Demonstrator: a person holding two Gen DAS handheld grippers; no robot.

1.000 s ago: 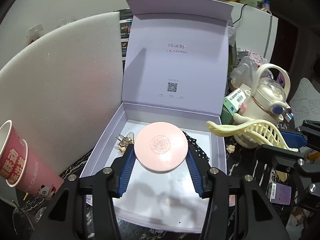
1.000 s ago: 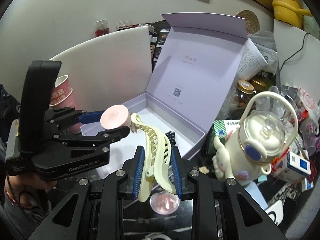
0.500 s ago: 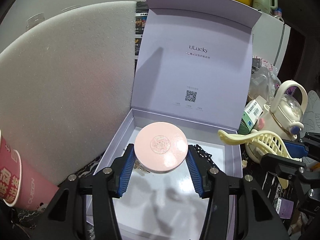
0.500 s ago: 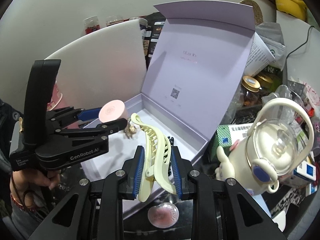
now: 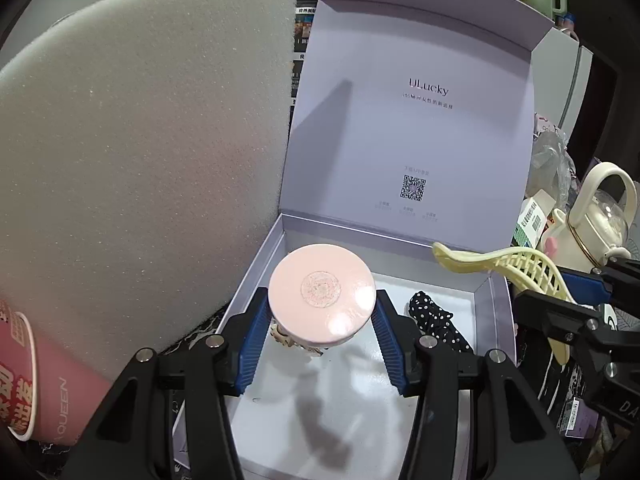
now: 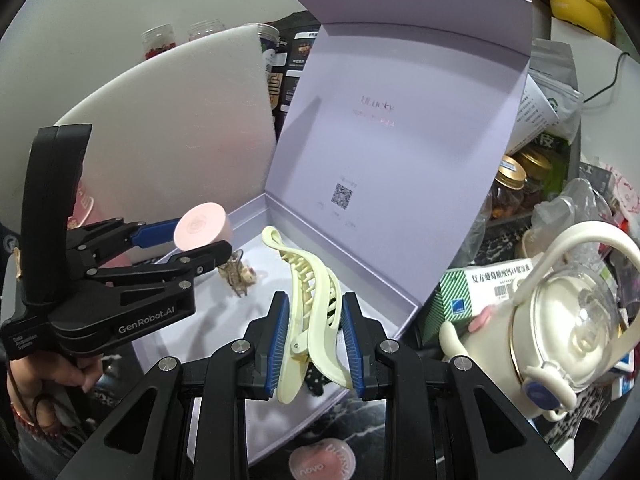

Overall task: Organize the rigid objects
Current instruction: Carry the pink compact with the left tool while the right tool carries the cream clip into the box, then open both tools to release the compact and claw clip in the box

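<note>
Two views, two loaded grippers:
Left wrist view: left gripper (image 5: 322, 336) has its blue pads clamped on either side of the round pink case (image 5: 322, 293), holding it above the lavender box (image 5: 256, 268) near the back left corner.
Box, same view: lid stands upright; a black polka-dot scrunchie (image 5: 436, 322) lies on the white floor at right, and a small gold-toned ornament (image 5: 284, 338) peeks out under the case.
Right edge: right gripper (image 5: 576, 300) carries the cream hair claw (image 5: 500, 260) over the box's right wall.
Right wrist view: right gripper (image 6: 314, 340) is closed narrow on the hair claw (image 6: 308, 312), which sits over the box's (image 6: 404, 316) front right part.
Left side: left gripper (image 6: 192, 240) grips the pink case (image 6: 202, 227) over the box, with the ornament (image 6: 239, 276) below on the floor.
Neighbours: cream kettle (image 6: 560, 320) just right of the box.
</note>
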